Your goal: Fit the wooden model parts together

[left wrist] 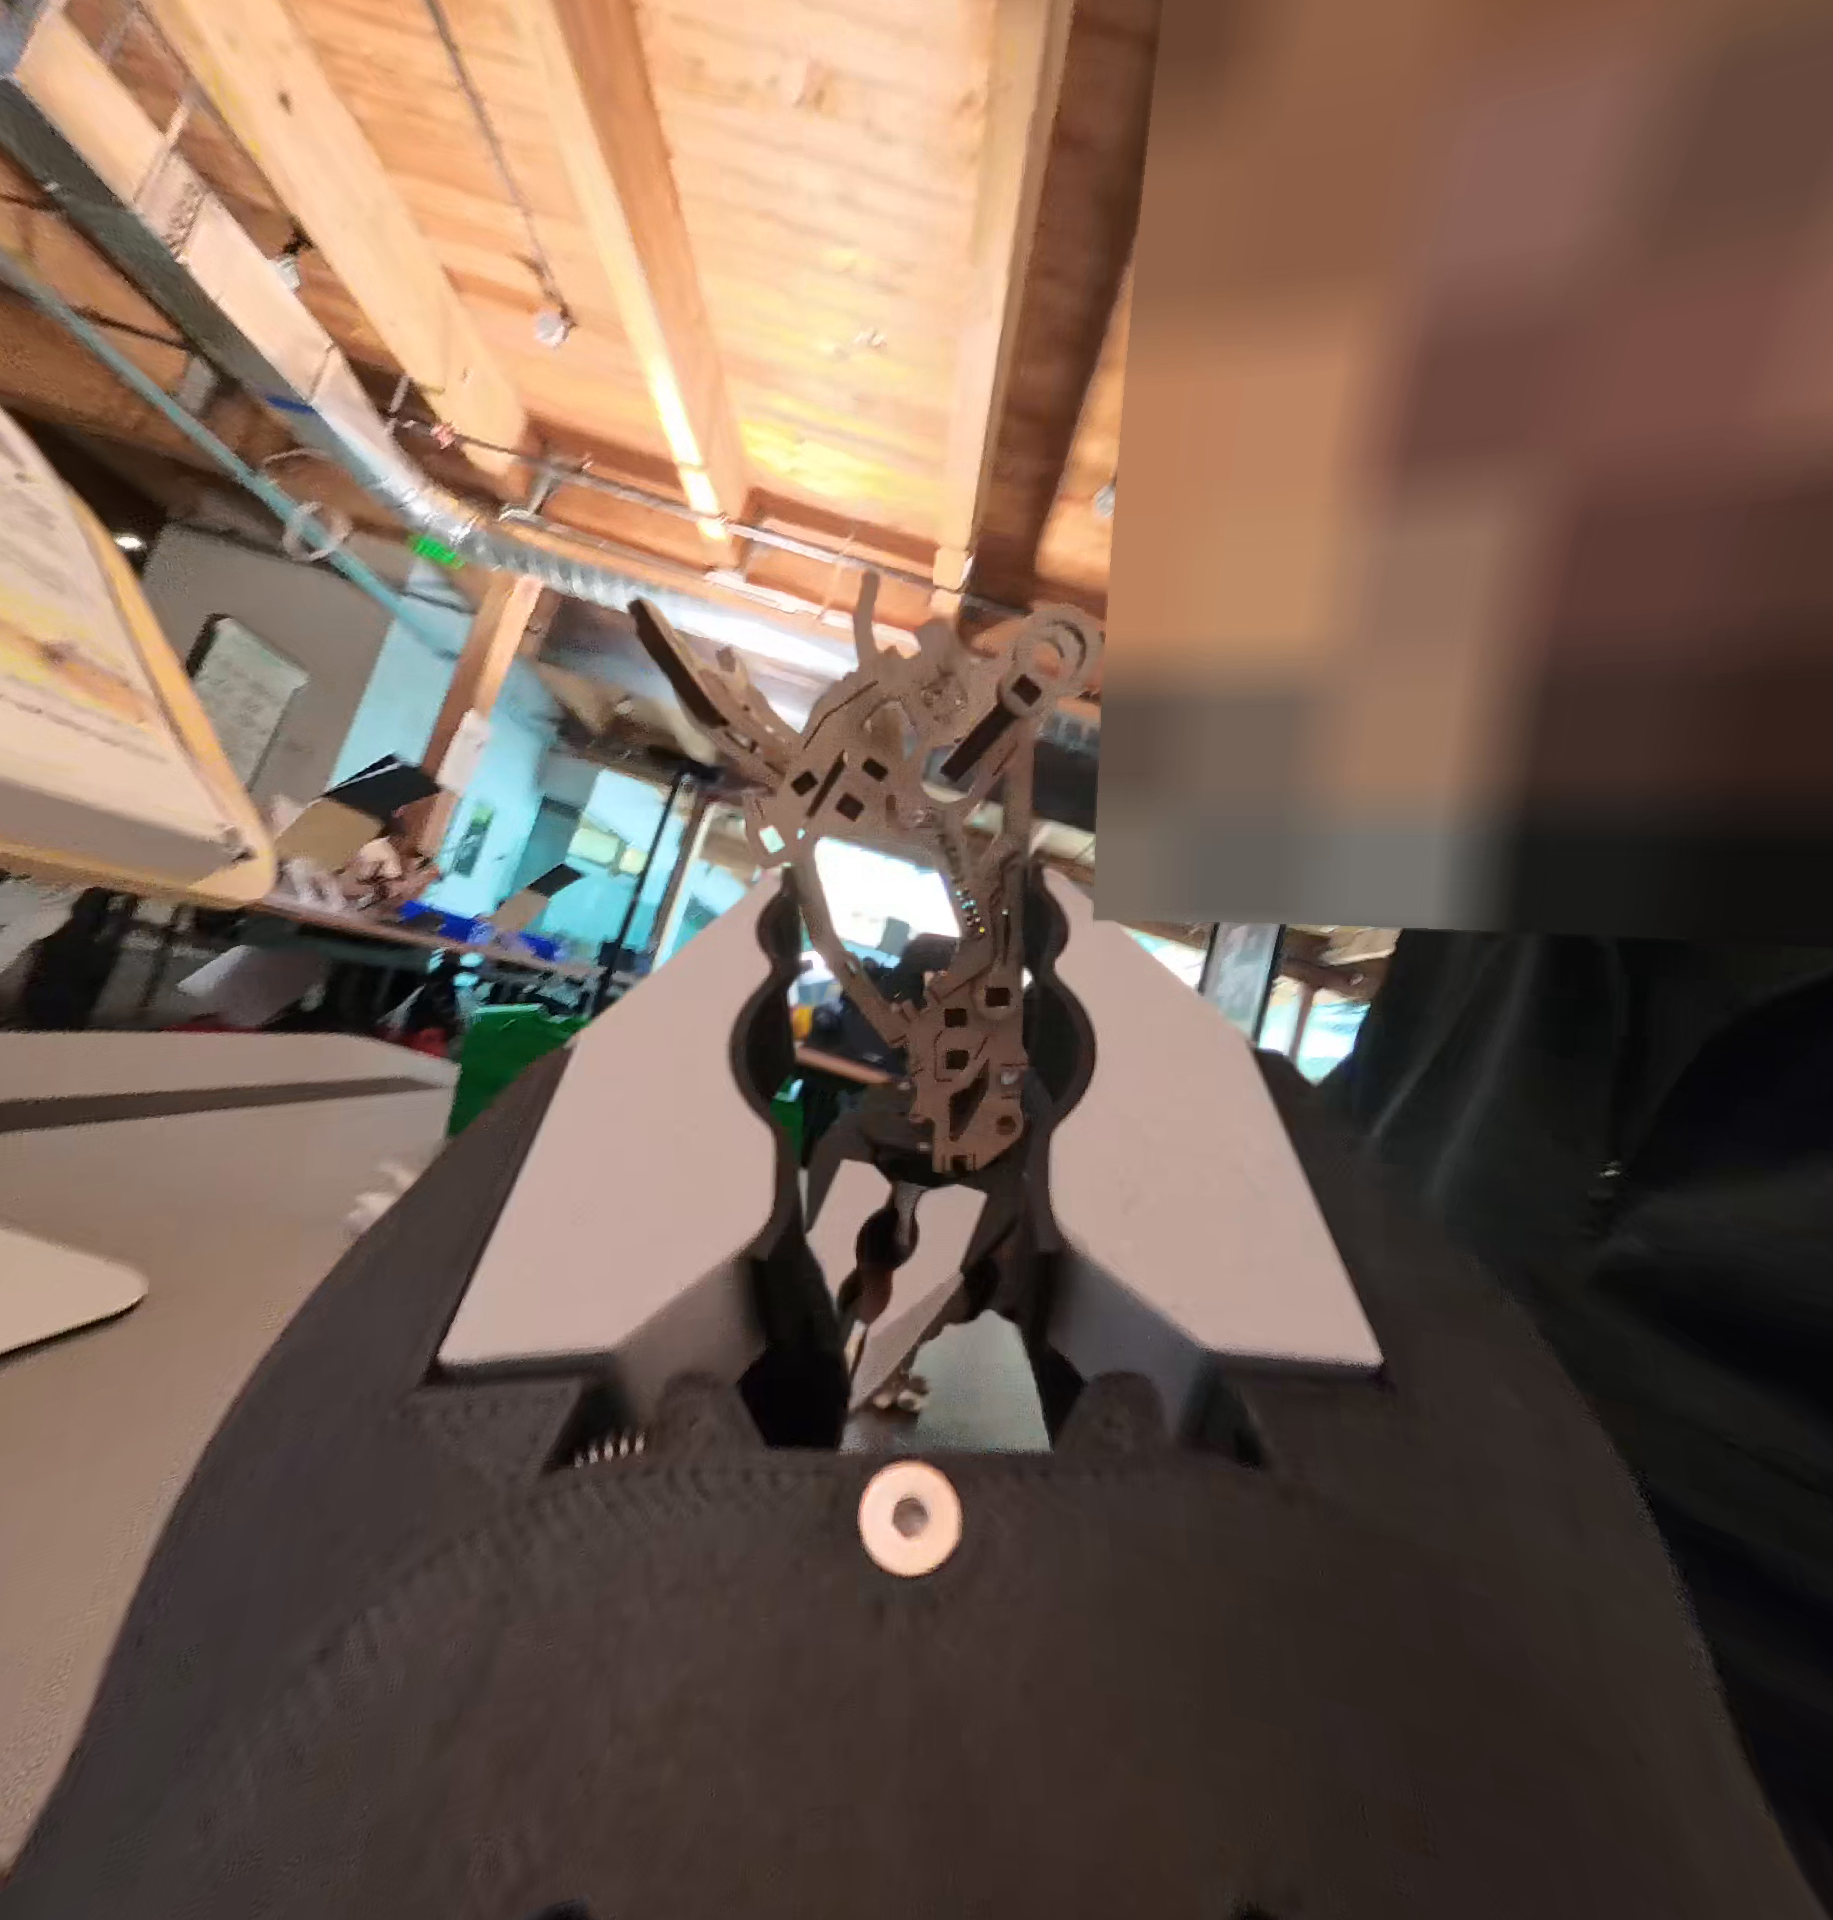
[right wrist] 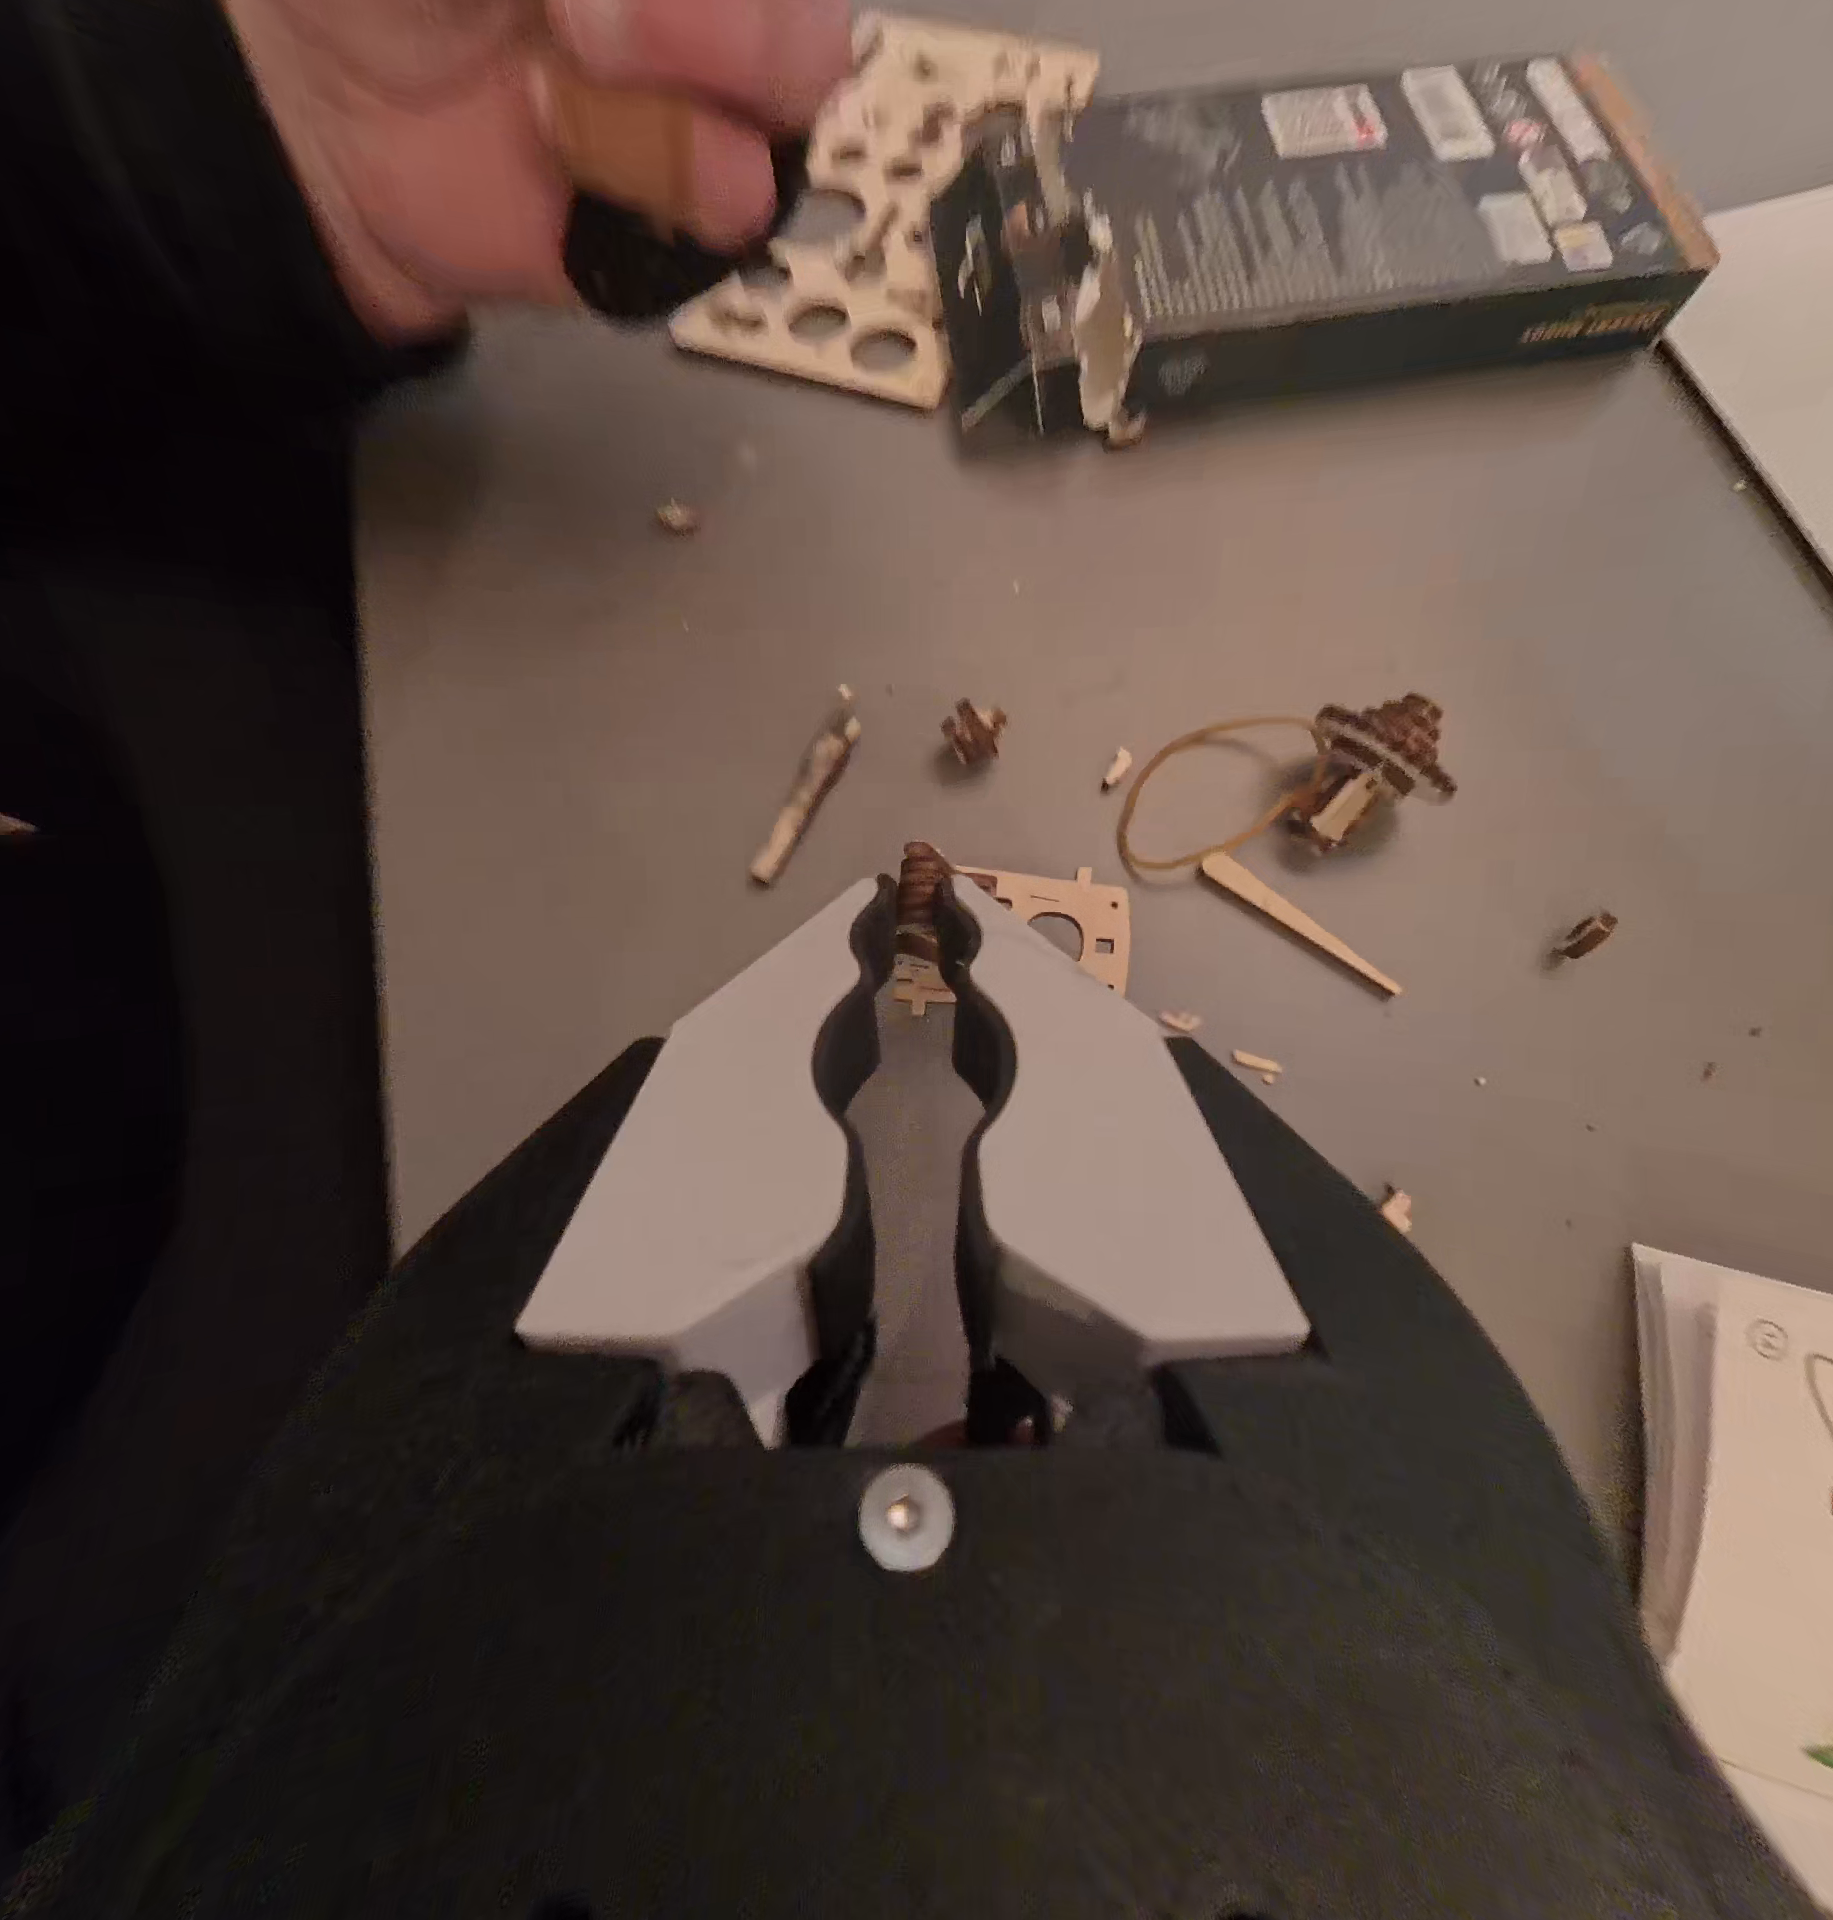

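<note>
Wooden frame [left wrist: 922, 904] sits clamped in my left gripper [left wrist: 917, 894], raised toward a timber ceiling [left wrist: 683, 260]. My right gripper [right wrist: 917, 899] pinches a small wooden part [right wrist: 917, 914] above the grey table [right wrist: 579, 623] littered with scraps.

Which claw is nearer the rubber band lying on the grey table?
Right. The right claw hangs over the table left of the rubber band, shut on a small wooden part. The left claw points up toward the ceiling, holding the wooden model.

Scraps [right wrist: 803, 795] ahead, box [right wrist: 1327, 223] beyond, table [right wrist: 600, 644] left bare

Workshop: bare timber ceiling [left wrist: 600, 260], ductwork [left wrist: 444, 520]
</note>
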`<state>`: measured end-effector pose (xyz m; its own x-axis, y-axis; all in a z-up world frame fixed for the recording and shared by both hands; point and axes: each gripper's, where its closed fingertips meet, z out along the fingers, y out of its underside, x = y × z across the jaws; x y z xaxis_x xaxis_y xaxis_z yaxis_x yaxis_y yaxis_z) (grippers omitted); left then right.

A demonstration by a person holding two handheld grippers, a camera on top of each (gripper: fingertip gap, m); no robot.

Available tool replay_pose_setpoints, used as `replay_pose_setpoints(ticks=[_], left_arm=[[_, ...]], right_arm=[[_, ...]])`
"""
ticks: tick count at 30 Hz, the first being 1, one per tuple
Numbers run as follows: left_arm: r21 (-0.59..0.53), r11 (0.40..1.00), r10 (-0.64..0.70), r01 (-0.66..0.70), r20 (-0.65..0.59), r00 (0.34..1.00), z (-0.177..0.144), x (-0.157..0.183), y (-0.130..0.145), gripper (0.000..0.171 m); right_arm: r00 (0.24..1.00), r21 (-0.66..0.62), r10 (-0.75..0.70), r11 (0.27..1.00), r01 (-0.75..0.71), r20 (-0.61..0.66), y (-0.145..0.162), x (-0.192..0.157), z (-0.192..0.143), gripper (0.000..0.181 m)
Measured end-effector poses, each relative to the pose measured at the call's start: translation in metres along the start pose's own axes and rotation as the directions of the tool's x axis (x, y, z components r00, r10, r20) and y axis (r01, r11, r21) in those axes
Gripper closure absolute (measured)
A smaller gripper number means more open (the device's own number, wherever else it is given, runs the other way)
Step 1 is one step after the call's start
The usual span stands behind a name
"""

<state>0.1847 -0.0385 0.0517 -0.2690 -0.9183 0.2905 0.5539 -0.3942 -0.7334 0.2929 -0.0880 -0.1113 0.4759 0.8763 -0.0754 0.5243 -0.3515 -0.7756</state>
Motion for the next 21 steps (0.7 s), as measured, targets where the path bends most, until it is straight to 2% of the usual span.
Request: replay_pose_setpoints(ticks=[2,6,10,13,16,18,21], left_arm=[[0.034,0.999,-0.010,0.012,-0.045,0.999,-0.001,0.004,-0.003,0.131],[0.014,1.000,0.009,-0.007,-0.097,0.995,0.001,0.009,0.000,0.131],[-0.009,1.000,0.025,-0.026,-0.110,0.994,-0.001,0.011,-0.003,0.132],[-0.052,0.996,0.070,-0.074,-0.083,0.994,-0.006,0.009,0.000,0.131],[-0.074,0.992,0.092,-0.098,-0.073,0.993,-0.011,0.010,0.002,0.131],[-0.083,0.991,0.103,-0.108,-0.066,0.992,-0.014,0.010,0.004,0.131],[-0.114,0.983,0.140,-0.146,-0.064,0.988,-0.013,0.012,0.011,0.131]], right_arm=[[0.996,0.096,0.069,0.993,-0.075,0.064,-0.024,-0.005,-0.014,0.177],[0.966,0.256,0.135,0.948,-0.190,0.220,-0.079,-0.019,-0.044,0.177],[0.927,0.260,0.157,0.932,-0.254,0.341,-0.104,-0.031,-0.056,0.177],[0.915,0.145,0.172,0.960,-0.238,0.365,-0.087,-0.037,-0.045,0.177],[0.969,-0.056,0.090,0.995,-0.079,0.232,-0.040,-0.035,-0.023,0.177],[0.984,-0.167,0.016,0.986,0.014,0.179,-0.010,-0.037,-0.013,0.177],[0.991,-0.210,-0.049,0.975,0.075,0.128,0.017,-0.032,-0.004,0.177]])
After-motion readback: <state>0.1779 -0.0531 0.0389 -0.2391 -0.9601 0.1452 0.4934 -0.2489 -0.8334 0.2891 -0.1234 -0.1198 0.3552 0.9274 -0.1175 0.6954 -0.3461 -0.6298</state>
